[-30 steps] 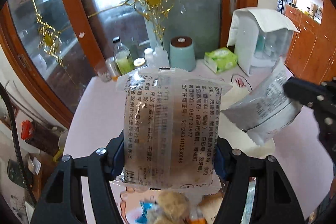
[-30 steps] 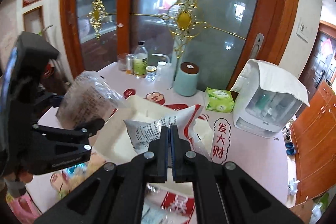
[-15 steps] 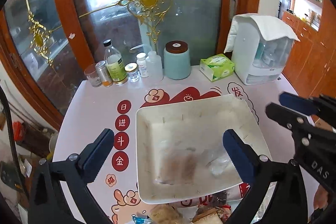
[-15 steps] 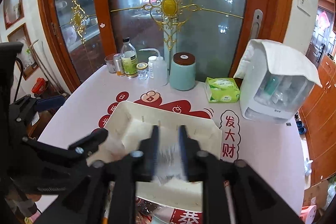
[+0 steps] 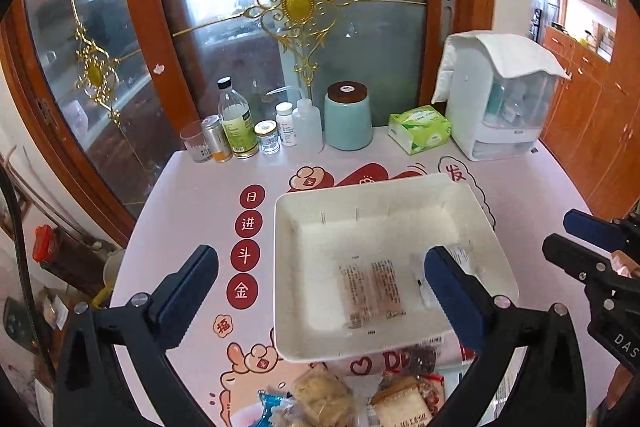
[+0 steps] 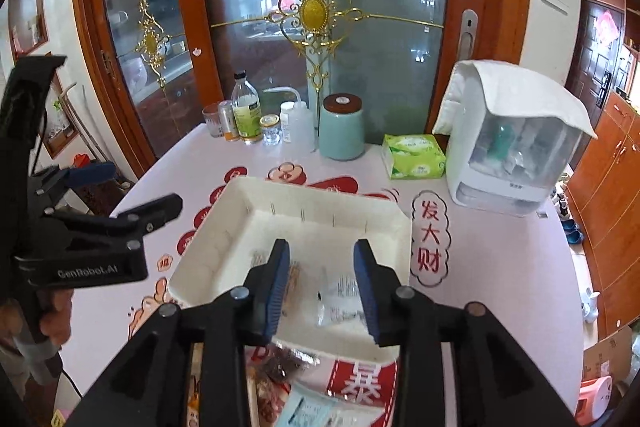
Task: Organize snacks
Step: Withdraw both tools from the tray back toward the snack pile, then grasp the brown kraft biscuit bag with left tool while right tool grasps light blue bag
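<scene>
**Two snack packets in the tray, both claws empty**

While loose snack packets (image 5: 340, 399) lie heaped on the desk (image 5: 192, 187) just in front of the white tray's (image 5: 288, 267) near rim, both claws hang above that rim with nothing in them. Left claw (image 5: 320, 291) has its blue-padded fingers spread wide, reaching from the desk left of the tray to the tray's right half. Right claw (image 6: 322, 287) has its fingers apart too, though less widely, over the tray's near half.

Inside the tray, close to the near rim, a clear packet with brown contents (image 5: 370, 293) lies flat. Just to the right of it lies a second, paler clear packet (image 6: 340, 301), partly hidden behind the claw fingers; whether the two touch cannot be made out.

Beyond the tray's far rim, a teal jar with a brown lid (image 5: 347, 117) stands at the back of the desk. Left of the jar is a row of small bottles and glasses (image 5: 248, 131); right of it a green tissue pack (image 5: 420, 129), then a white box draped with a cloth (image 5: 500, 95). Behind them all is a glass door with gold ornament (image 5: 298, 1).
</scene>
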The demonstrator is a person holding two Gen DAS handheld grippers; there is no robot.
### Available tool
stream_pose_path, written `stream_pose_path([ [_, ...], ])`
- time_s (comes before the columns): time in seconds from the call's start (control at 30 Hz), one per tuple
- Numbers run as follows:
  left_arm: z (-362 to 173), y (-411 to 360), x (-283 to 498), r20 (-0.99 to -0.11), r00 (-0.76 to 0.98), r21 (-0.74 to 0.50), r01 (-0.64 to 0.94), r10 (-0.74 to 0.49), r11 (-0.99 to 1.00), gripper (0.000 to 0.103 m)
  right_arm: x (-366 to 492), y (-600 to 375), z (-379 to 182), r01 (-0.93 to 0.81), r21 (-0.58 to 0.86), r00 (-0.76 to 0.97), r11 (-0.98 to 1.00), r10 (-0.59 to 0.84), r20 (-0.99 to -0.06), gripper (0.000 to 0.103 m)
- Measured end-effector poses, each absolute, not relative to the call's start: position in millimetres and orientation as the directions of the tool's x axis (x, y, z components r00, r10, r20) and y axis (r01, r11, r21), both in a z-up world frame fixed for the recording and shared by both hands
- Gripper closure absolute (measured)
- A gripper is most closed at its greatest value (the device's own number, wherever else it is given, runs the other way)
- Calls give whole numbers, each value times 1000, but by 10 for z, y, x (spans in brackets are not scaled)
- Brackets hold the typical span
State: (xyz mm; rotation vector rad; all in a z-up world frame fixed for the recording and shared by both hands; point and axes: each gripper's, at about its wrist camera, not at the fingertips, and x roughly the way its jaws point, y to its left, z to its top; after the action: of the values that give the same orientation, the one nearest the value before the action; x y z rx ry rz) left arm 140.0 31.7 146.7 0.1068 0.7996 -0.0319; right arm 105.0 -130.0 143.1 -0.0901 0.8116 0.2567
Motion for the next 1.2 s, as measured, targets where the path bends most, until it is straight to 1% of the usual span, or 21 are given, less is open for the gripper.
stream_pose_path([
  [0.27,1368,136,764,-700,714,124,119,2,985,0,526,-1519,1229,-238,58,630,970,200,-751,67],
  [0.63,981,2,-6,-728,683,72,170,-65,983,0,-259,-1849,811,-163,111,569,980,185,-801,61],
  [0.73,828,-25,-117,-748,659,50,175,-79,983,0,-421,-1917,681,-142,116,556,983,176,-812,58],
  [0.87,622,-55,-188,-779,620,18,174,-95,984,0,-574,-1938,493,-128,110,532,986,162,-831,57],
  [1.1,258,-51,-147,-827,556,7,148,-77,989,0,-691,-1938,230,-134,141,483,981,189,-855,56],
  [1.2,121,-8,-97,-846,530,10,133,-62,991,0,-683,-1941,136,-132,145,471,981,190,-862,53],
])
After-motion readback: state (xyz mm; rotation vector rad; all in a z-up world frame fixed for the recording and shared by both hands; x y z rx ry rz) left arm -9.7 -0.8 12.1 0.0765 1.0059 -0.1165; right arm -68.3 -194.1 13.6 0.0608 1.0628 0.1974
